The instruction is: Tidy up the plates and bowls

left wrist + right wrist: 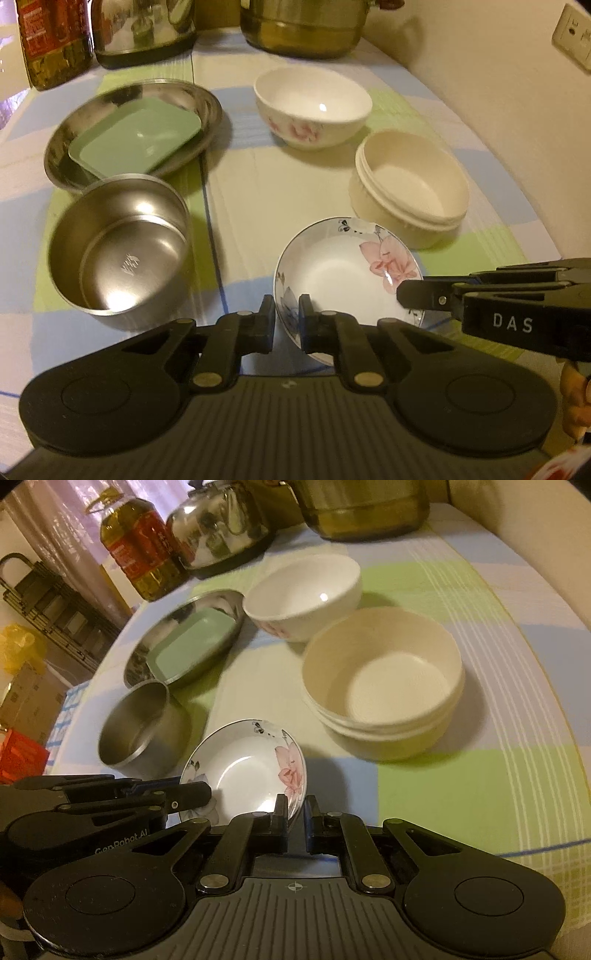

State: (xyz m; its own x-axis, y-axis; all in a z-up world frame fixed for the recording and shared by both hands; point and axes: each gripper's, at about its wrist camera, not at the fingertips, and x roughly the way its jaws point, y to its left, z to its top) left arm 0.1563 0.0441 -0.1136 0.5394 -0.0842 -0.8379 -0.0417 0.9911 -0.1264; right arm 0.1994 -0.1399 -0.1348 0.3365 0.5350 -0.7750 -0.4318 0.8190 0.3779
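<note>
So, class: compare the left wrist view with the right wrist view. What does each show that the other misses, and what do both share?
Only the left wrist view: a white wall socket. Only the right wrist view: a yellow plastic bag and dark metal rack. Both: the flowered white saucer, gripped at its rim by the left gripper and right gripper, plus the round steel bowl and stacked cream bowls.

Small plate (343, 273) nearest on bench (258, 184); metal bowl (122, 251) left of it, stacked bowls (410, 188) behind-right. Square dish (136, 140) in metal pan (74, 133), far left; single bowl (312, 107) right of pan.
</note>
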